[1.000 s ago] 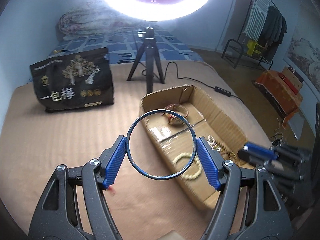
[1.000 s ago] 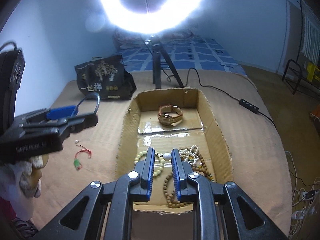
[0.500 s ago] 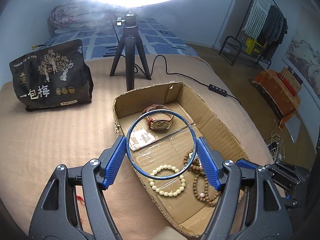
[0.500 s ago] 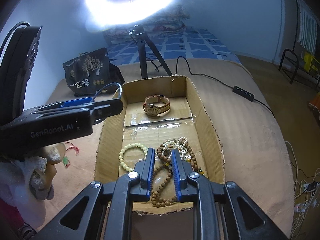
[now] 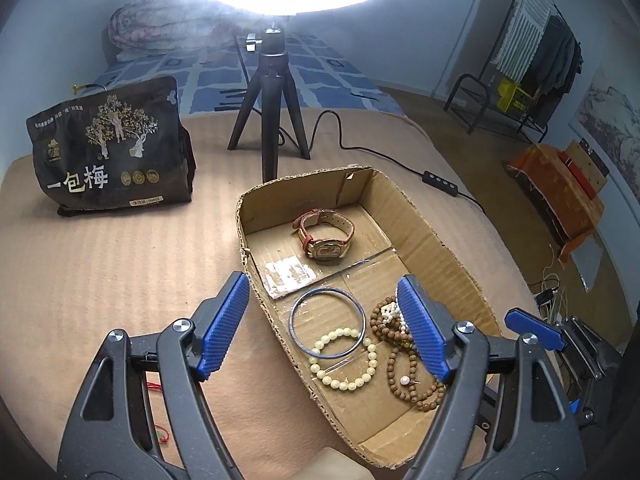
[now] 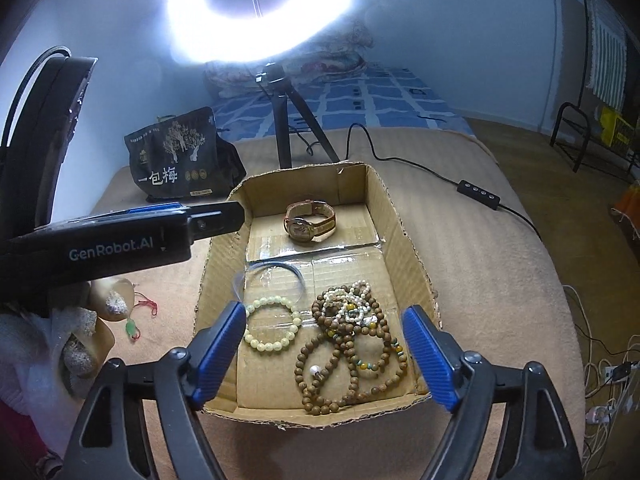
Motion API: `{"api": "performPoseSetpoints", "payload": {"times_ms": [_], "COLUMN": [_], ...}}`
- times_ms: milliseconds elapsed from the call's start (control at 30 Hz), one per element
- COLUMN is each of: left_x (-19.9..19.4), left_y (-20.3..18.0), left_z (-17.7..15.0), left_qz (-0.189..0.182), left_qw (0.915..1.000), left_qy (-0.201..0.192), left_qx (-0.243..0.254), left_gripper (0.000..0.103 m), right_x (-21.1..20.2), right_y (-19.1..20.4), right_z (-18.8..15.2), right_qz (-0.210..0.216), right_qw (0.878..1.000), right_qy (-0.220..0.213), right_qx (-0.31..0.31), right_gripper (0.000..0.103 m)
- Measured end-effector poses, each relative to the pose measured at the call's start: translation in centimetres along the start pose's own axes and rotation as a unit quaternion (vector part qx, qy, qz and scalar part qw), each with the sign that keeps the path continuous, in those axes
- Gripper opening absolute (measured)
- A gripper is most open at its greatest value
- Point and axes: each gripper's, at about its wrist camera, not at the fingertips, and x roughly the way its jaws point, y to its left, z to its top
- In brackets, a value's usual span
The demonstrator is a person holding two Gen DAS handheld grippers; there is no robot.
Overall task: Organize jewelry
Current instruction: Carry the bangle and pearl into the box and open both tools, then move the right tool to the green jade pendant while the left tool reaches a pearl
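A shallow cardboard box point(image 5: 436, 236) point(image 6: 408, 248) lies on the tan bed cover. In it lie a brown-strap watch point(image 5: 326, 236) point(image 6: 310, 224), a thin blue bangle point(image 5: 298, 336) point(image 6: 296, 274), a pale bead bracelet point(image 5: 346, 360) point(image 6: 272, 326) and a tangle of brown bead strands point(image 5: 408, 376) point(image 6: 348, 344). My left gripper point(image 5: 324, 328) is open and empty above the box's near left part, over the bangle. My right gripper point(image 6: 324, 352) is open and empty over the box's near end. A red-corded green pendant point(image 6: 132, 326) lies on the cover left of the box.
A black snack bag point(image 5: 108, 160) stands at the back left. A ring light on a black tripod point(image 5: 272, 108) stands behind the box, its cable and switch point(image 5: 440, 180) trailing right. A clothes rack point(image 5: 520, 80) and an orange-covered stand point(image 5: 560, 200) are off the bed at right.
My left gripper opened and the blue bangle dropped into the box, landing beside the pale bracelet. My right gripper opened wide. Both views closed in on the box.
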Motion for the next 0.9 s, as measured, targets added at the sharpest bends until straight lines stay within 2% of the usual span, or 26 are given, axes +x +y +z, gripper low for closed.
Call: {"api": "performPoseSetpoints", "payload": {"times_ms": [433, 900], "left_x": [-2.7, -7.3], "left_y": [2.3, 11.2], "left_z": [-0.4, -1.7], "left_qz": [0.011, 0.055], "left_qw": [0.9997, 0.9978], "left_qy": [-0.018, -0.035], "left_qx": [0.013, -0.012], "left_gripper": [0.079, 0.079], "right_x": [-0.9, -2.1], "right_y": [1.7, 5.9], "right_z": [-0.1, 0.3], "right_qz": [0.000, 0.013], "right_qw": [1.000, 0.999], "right_qy": [-0.009, -0.041], "right_qx": [-0.013, -0.032], "right_gripper": [0.090, 0.099]}}
